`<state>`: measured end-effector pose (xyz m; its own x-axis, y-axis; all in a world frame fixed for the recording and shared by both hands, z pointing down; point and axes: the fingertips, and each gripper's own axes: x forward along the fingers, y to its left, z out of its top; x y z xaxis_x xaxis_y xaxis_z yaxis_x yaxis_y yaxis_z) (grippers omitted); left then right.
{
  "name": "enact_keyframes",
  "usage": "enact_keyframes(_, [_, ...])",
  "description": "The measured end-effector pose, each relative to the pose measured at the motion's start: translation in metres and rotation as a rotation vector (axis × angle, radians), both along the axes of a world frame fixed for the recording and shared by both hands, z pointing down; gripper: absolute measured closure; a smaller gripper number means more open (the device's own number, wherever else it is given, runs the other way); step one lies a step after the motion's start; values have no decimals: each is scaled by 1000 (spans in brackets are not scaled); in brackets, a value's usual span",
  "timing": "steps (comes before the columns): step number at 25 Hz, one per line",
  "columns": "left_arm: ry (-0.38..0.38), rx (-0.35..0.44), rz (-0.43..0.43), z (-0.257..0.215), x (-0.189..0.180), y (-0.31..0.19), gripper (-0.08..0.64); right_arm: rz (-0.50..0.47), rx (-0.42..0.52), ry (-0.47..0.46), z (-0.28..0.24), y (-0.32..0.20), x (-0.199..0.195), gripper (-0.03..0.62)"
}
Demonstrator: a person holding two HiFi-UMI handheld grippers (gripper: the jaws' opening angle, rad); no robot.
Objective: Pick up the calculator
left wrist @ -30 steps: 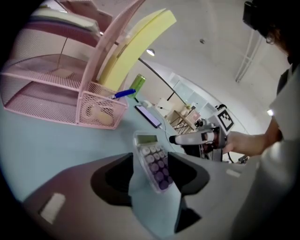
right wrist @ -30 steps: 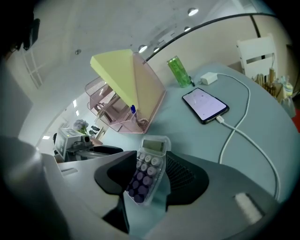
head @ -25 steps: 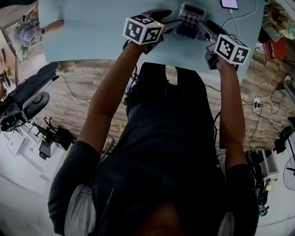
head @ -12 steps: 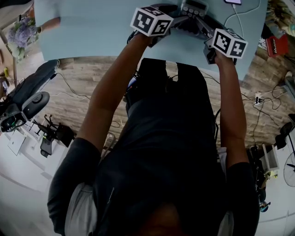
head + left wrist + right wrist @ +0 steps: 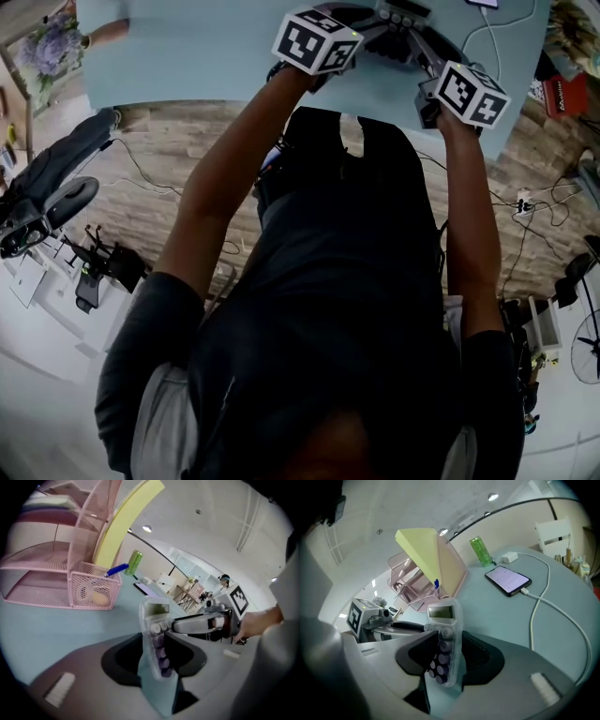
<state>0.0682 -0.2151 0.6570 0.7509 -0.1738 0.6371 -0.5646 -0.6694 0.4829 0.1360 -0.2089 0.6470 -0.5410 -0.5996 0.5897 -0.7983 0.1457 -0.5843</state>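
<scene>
The calculator (image 5: 403,13), clear-cased with purple keys and a grey display, sits at the top edge of the head view between both grippers. My left gripper (image 5: 379,32) holds it from the left and my right gripper (image 5: 421,45) from the right. In the left gripper view the calculator (image 5: 157,637) stands edge-on, pinched between the dark jaws of my left gripper (image 5: 157,663), with the right gripper's finger reaching in from the right. In the right gripper view the calculator (image 5: 443,641) is tilted up, display towards the camera, clamped by my right gripper (image 5: 443,667).
A pink mesh desk organiser (image 5: 56,573) with a yellow folder (image 5: 126,517) and a blue pen (image 5: 116,569) stands on the pale blue table (image 5: 187,56). A green bottle (image 5: 480,550), a white charger (image 5: 509,556) and a phone (image 5: 507,580) on a white cable (image 5: 543,602) lie beyond.
Both grippers have moved away from my body towards the top of the head view, carrying the calculator with them; less of it shows at the frame edge now.
</scene>
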Motion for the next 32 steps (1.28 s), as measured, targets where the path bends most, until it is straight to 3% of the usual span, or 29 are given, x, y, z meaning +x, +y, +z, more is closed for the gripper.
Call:
enact_keyframes(9, [38,130,-27,-65,-17,-5,364,-39,166,68,-65,0,-17,436])
enact_keyframes(32, [175,564,-212,-274,-62,18,364,-169,580,81,-272,13,-58,446])
